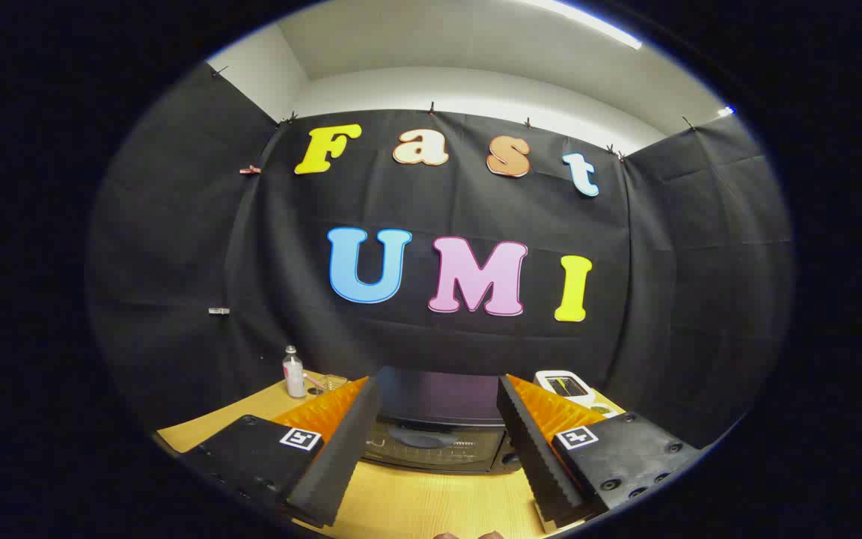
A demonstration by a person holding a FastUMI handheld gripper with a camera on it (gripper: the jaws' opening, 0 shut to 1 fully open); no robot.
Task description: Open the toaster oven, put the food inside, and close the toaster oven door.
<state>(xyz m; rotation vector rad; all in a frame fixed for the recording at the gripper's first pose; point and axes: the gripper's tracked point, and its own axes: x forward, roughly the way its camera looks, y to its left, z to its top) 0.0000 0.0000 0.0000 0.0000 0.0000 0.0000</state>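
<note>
Claw (438,449) spread wide, holding nothing; beyond, black boxy glass-fronted toaster oven (438,423), door closed, on light wooden surface (431,501).

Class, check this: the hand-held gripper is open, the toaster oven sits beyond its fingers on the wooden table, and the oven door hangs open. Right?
Not quite. In the gripper view the toaster oven has its door closed. The rest holds: the hand-held gripper is open, on the wooden table.

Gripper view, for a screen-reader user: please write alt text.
The open tongs hover empty above a light wooden table, framing a closed dark toaster oven just ahead. A small clear bottle stands beyond the left finger, a white device beyond the right.
</note>
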